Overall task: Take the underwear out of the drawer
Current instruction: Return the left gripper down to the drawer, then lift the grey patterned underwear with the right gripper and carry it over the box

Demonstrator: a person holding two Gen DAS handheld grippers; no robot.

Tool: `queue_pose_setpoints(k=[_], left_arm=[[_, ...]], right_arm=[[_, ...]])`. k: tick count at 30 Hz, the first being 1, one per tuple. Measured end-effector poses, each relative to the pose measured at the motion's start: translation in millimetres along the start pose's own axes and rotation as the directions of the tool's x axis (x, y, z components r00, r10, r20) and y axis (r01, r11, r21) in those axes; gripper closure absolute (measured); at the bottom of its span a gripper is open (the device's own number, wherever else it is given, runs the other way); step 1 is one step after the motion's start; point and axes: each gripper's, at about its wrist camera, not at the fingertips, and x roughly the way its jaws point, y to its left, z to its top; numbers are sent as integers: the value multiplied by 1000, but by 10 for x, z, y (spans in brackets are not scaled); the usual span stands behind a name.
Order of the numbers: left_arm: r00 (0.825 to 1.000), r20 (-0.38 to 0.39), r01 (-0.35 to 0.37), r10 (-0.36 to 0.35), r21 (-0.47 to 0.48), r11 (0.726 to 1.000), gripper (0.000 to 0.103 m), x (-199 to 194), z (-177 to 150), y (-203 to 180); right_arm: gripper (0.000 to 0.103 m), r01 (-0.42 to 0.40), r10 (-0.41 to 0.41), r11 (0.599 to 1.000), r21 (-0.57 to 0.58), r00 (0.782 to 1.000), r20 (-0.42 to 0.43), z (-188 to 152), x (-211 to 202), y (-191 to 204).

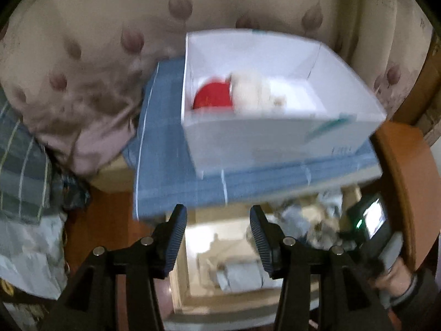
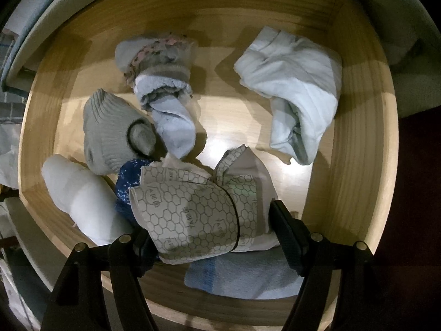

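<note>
The right tool points down into the wooden drawer, its jaws hugging the honeycomb-print underwear near the drawer's front wall, while the left tool hangs open and empty above the drawer, below the white box.

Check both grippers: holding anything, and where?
Left gripper: open, nothing between the fingers. Right gripper: straddles the honeycomb-print underwear across its folded middle; pad contact cannot be told.
</note>
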Motion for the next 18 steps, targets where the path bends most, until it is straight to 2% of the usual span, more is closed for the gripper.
queue_pose_setpoints(k=[9, 14, 18], left_arm=[[996, -80, -53, 44, -114, 992, 54, 516, -690, 57], [989, -129, -97, 78, -149, 984, 54, 756, -899, 82], [983, -163, -114, 81, -201, 973, 54, 915, -1061, 136]], right_arm=[[42, 43, -42, 999, -32, 998, 44, -19, -71, 174], [44, 40, -38, 999, -16, 992, 118, -33, -246, 178], [44, 52, -47, 999, -16, 978, 202, -83, -424, 211]])
